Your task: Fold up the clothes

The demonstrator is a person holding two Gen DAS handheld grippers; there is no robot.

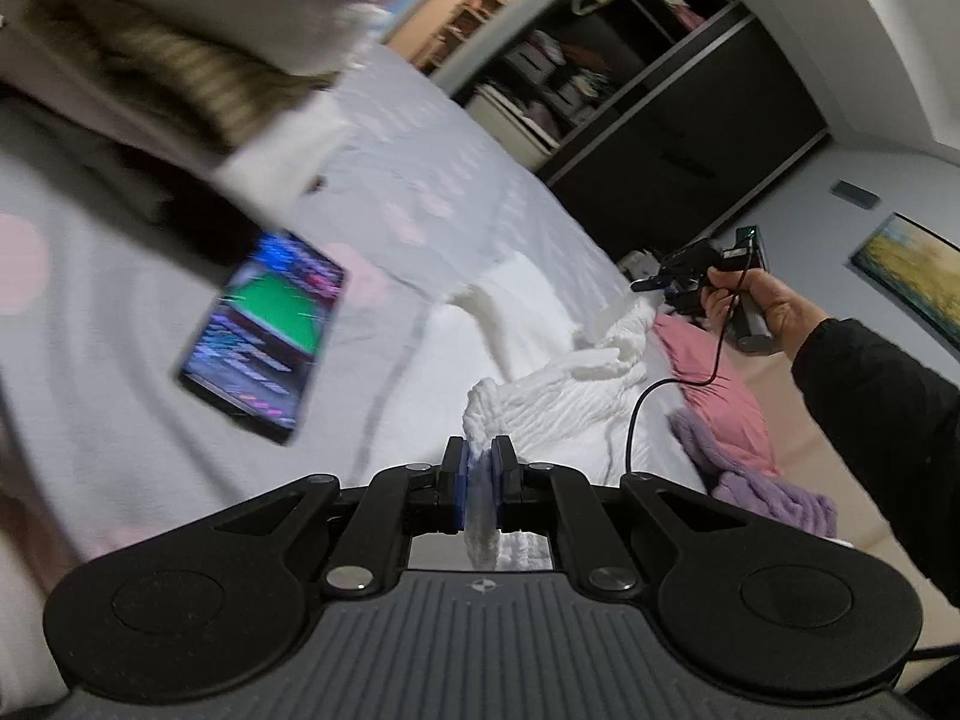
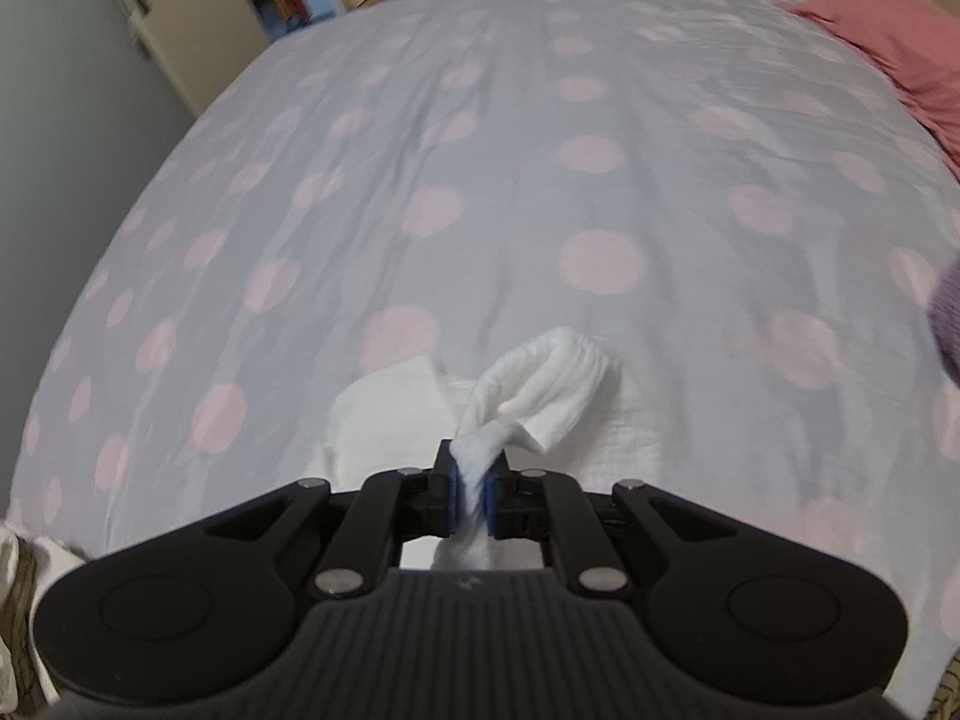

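Over the spotted bed sheet (image 2: 420, 150), my left gripper (image 1: 478, 468) and right gripper (image 2: 472, 492) are each clamped tight on a bunched edge of the white garment (image 1: 558, 384), which hangs slack between them above the bed. It looks crumpled and no neat fold shows, while a stack of folded clothes (image 1: 150, 60) sits near the phone (image 1: 264, 336); pink and purple pieces (image 1: 774, 492) lie loose at the bed's edge, so folding seems left

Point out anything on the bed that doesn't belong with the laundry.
A phone with its screen lit lies on the bedspread, left of the white garment both grippers pinch. It could get caught in the fold.
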